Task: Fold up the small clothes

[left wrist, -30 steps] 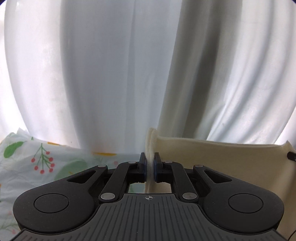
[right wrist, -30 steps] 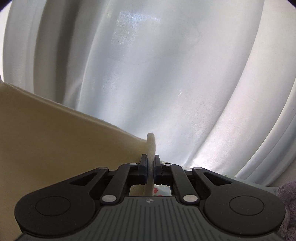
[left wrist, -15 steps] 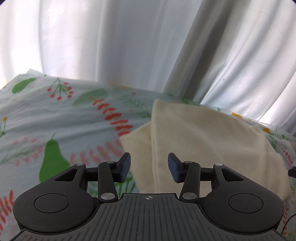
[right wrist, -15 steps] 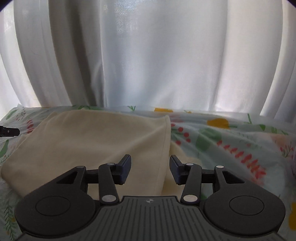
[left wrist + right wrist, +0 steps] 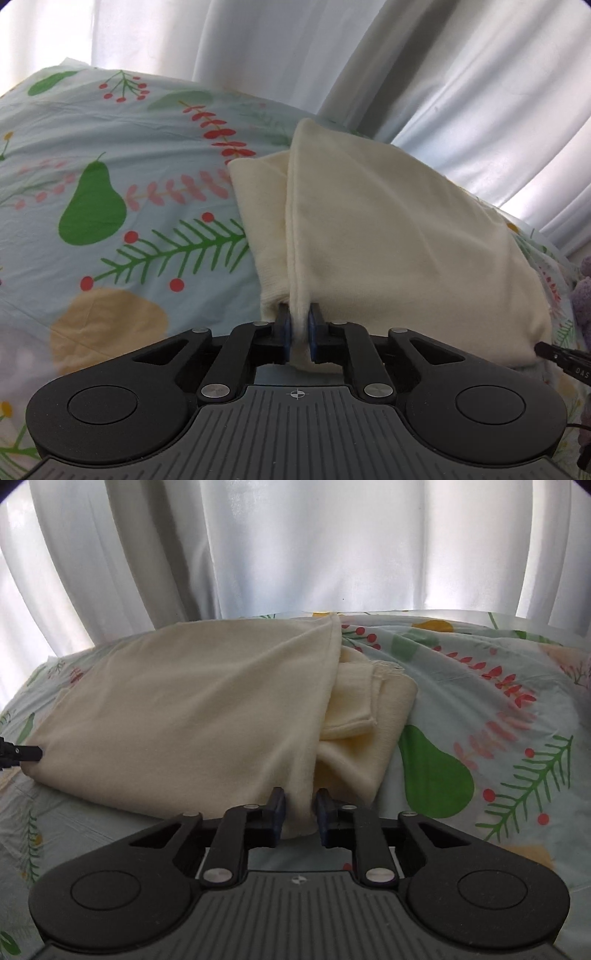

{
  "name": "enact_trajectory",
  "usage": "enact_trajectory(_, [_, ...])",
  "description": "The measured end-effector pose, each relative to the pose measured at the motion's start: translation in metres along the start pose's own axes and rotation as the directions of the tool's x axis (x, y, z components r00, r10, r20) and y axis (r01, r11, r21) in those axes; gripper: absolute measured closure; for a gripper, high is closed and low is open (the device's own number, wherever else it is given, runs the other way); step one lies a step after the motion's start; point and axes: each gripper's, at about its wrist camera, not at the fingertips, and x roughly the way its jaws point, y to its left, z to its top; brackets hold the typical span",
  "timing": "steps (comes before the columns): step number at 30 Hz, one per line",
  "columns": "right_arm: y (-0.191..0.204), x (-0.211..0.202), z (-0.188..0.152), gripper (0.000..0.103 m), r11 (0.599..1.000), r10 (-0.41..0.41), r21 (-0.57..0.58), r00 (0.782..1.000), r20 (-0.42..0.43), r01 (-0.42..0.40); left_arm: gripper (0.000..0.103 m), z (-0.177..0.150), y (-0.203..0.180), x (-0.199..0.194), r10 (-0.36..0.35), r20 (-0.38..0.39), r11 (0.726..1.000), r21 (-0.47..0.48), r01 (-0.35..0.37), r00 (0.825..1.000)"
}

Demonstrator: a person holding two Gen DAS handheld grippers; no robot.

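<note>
Below, each gripper's fingers clench a near corner of the cream garment [image 5: 388, 229] on the fruit-print bedsheet [image 5: 122, 155]; the right gripper [image 5: 300, 812] is closing, the left gripper [image 5: 298, 330] clamped.

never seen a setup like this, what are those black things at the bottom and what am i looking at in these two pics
Each black shape is a hand-held two-finger gripper, one in each of a person's hands, with a wide-angle camera looking forward along its fingers. So one picture comes from the left gripper, the other from the right gripper.

Both look down on a cream garment, partly folded, lying on a bedsheet printed with pears and berries, with white curtains behind. The left gripper is shut on the garment's near edge. The right gripper's jaws are closing on another part of that edge, cloth between them. A bit of purple fluffy fabric shows at the left view's edge.
</note>
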Motion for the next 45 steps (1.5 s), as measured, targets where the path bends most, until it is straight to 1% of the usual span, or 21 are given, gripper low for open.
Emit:
enact_trajectory(2, [-0.008,-0.009,0.003,0.097,0.996,0.062,0.064,0.998,0.023,-0.063,0.094,0.003,0.002,-0.014,-0.032,0.038,0.999,-0.014,0.032,0.999])
enact_trajectory(4, [-0.027,-0.02,0.003,0.097,0.971,0.147,0.178,0.986,0.074,-0.158,0.094,0.005,0.006,-0.027,-0.064,0.065,0.997,-0.038,0.066,0.996])
enact_trajectory(5, [-0.036,-0.023,0.001,0.097,0.957,0.166,0.225,0.983,0.084,-0.181,0.094,0.005,0.009,-0.03,-0.076,0.066,0.995,-0.055,0.079,0.995])
enact_trajectory(6, [-0.042,-0.022,-0.002,0.097,0.955,0.15,0.248,0.986,0.077,-0.165,0.094,0.004,0.012,-0.029,-0.077,0.058,0.994,-0.069,0.081,0.995])
enact_trajectory(9, [-0.036,-0.011,-0.011,0.098,0.984,0.05,0.169,0.999,0.011,-0.051,0.093,-0.002,0.014,-0.012,-0.016,-0.001,0.998,-0.064,0.016,1.0])
enact_trajectory(12, [-0.022,-0.01,-0.011,0.091,0.996,-0.024,0.088,1.0,-0.009,0.024,0.084,-0.002,0.015,-0.012,-0.006,0.004,0.998,-0.07,0.006,1.0])
enact_trajectory(13, [-0.018,-0.013,-0.01,0.081,0.996,-0.057,0.065,0.998,0.0,0.056,0.075,0.0,0.016,-0.015,-0.002,0.026,0.997,-0.082,0.004,1.0])
enact_trajectory(14, [-0.013,-0.018,-0.008,0.074,0.995,-0.098,0.033,0.995,0.021,0.097,0.064,0.001,0.017,-0.018,0.003,0.051,0.996,-0.092,0.002,0.999])
enact_trajectory(16, [-0.005,-0.027,-0.005,0.073,0.99,-0.142,-0.009,0.988,0.06,0.143,0.055,0.006,0.023,-0.021,-0.001,0.081,0.992,-0.124,0.011,0.997])
enact_trajectory(19, [0.007,-0.036,0.001,0.073,0.988,-0.147,-0.025,0.981,0.129,0.151,0.052,0.016,0.028,-0.009,-0.059,0.057,0.983,-0.168,0.068,0.997])
enact_trajectory(21, [0.02,-0.035,0.006,0.073,0.992,-0.113,-0.035,0.98,0.164,0.12,0.052,0.02,0.027,0.002,-0.064,0.04,0.98,-0.184,0.07,0.997])
enact_trajectory(25, [0.065,-0.018,0.008,0.073,0.993,-0.001,-0.114,0.984,0.177,0.022,0.053,0.024,0.024,0.022,-0.106,0.008,0.972,-0.211,0.106,0.994])
enact_trajectory(27, [0.09,-0.009,0.007,0.074,0.988,0.041,-0.156,0.983,0.179,-0.013,0.054,0.025,0.024,0.026,-0.113,0.019,0.971,-0.21,0.115,0.993])
enact_trajectory(28, [0.1,-0.004,0.007,0.076,0.986,0.052,-0.166,0.983,0.174,-0.022,0.059,0.026,0.024,0.028,-0.115,0.018,0.969,-0.216,0.116,0.993])
enact_trajectory(29, [0.114,0.002,0.007,0.085,0.983,0.07,-0.18,0.984,0.163,-0.04,0.065,0.027,0.025,0.029,-0.117,0.017,0.968,-0.223,0.118,0.993])
enact_trajectory(30, [0.122,0.007,0.007,0.089,0.981,0.084,-0.189,0.984,0.157,-0.054,0.068,0.028,0.026,0.03,-0.122,0.017,0.964,-0.234,0.123,0.992])
enact_trajectory(32, [0.141,0.016,0.006,0.097,0.977,0.089,-0.207,0.983,0.16,-0.055,0.079,0.028,0.029,0.031,-0.136,0.022,0.958,-0.254,0.137,0.99])
enact_trajectory(36, [0.159,0.035,0.002,0.099,0.974,0.09,-0.218,0.983,0.16,-0.054,0.084,0.028,0.029,0.026,-0.144,0.045,0.957,-0.246,0.151,0.989])
enact_trajectory(40, [0.17,0.038,-0.002,0.1,0.948,0.077,-0.317,0.985,0.156,-0.023,0.086,0.033,0.021,0.017,-0.164,0.073,0.957,-0.229,0.176,0.984])
enact_trajectory(42, [0.16,0.032,0.004,0.099,0.963,0.093,-0.264,0.985,0.145,-0.052,0.086,0.037,0.011,0.008,-0.179,0.097,0.961,-0.196,0.195,0.979])
enact_trajectory(45, [0.138,0.019,0.006,0.099,0.985,0.043,-0.172,0.982,0.184,-0.011,0.086,0.045,-0.014,-0.004,-0.222,0.125,0.962,-0.135,0.238,0.967])
